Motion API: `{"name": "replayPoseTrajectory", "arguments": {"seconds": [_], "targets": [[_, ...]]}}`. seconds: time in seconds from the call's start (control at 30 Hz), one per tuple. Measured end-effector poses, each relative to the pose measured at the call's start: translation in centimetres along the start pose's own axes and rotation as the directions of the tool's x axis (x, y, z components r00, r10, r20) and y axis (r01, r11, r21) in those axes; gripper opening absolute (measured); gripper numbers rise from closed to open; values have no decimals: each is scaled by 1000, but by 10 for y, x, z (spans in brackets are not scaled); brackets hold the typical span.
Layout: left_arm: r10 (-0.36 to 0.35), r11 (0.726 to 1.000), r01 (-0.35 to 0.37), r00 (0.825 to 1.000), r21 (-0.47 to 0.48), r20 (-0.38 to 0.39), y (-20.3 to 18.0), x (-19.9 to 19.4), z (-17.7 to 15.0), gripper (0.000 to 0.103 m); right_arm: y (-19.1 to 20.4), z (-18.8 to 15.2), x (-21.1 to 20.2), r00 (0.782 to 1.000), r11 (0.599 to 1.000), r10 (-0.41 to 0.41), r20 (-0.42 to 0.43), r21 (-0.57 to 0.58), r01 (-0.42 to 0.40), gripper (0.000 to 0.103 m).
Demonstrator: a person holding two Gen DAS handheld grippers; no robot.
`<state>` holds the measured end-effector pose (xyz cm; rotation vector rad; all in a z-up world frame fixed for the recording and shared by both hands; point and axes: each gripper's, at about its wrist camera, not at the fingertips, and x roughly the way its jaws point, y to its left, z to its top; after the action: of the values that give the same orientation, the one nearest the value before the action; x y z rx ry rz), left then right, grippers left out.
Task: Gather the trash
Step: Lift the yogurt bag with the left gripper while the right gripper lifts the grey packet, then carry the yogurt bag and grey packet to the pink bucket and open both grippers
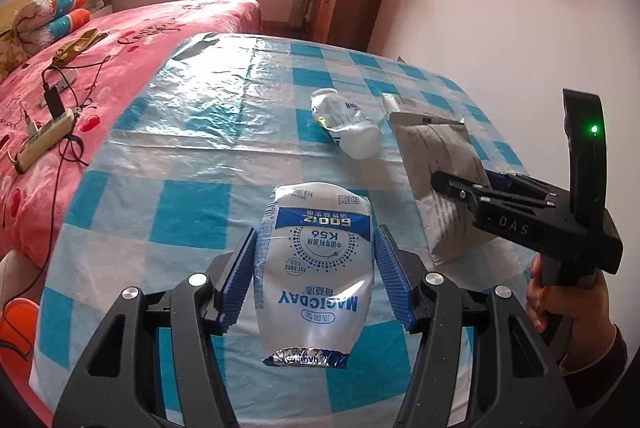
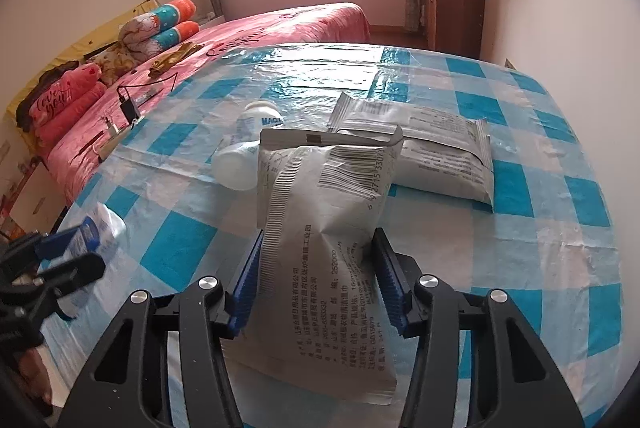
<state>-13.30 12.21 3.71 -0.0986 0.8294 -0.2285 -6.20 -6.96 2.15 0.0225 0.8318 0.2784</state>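
Observation:
My left gripper (image 1: 316, 240) is shut on a white and blue MAGICDAY milk pouch (image 1: 316, 268), its blue pads pressing both sides above the checked table. My right gripper (image 2: 318, 248) is shut on a grey printed packet (image 2: 320, 228) with a barcode, held off the table; it also shows in the left wrist view (image 1: 436, 164), with the right gripper (image 1: 460, 188) at its lower part. A crushed white bottle (image 1: 346, 124) lies on its side mid-table, also in the right wrist view (image 2: 244, 148). A second grey packet (image 2: 432, 148) lies flat behind the held one.
The table (image 1: 180, 168) has a blue and white checked cloth under clear plastic. A pink bed (image 1: 120, 40) with a power strip (image 1: 44, 140) and cables stands to the left. A wooden cabinet (image 1: 348, 0) stands by the far wall.

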Motion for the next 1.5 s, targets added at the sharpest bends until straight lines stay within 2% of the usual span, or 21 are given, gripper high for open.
{"name": "replayPoseTrajectory", "arguments": {"seconds": [0.47,0.77,1.03,1.3,1.4,1.5], "targets": [[31,999,-30,998,-26,50,28,-30,-5,60,21,1,-21,997,997,81,13,13,-81,52],[90,994,-84,991,-64,94,63,-59,-9,60,60,11,-28,981,981,195,-8,5,-195,52],[208,973,-192,970,-132,123,116,-99,-22,60,135,15,-22,931,932,355,-89,-51,-360,52],[377,906,-343,920,-248,104,193,-149,-49,60,226,10,-13,862,857,466,-198,-141,-495,52],[416,879,-377,905,-292,85,216,-162,-61,60,260,7,-8,836,826,493,-240,-175,-537,52],[446,851,-402,893,-337,59,239,-170,-77,60,296,2,-5,819,797,503,-276,-220,-563,52]]}}
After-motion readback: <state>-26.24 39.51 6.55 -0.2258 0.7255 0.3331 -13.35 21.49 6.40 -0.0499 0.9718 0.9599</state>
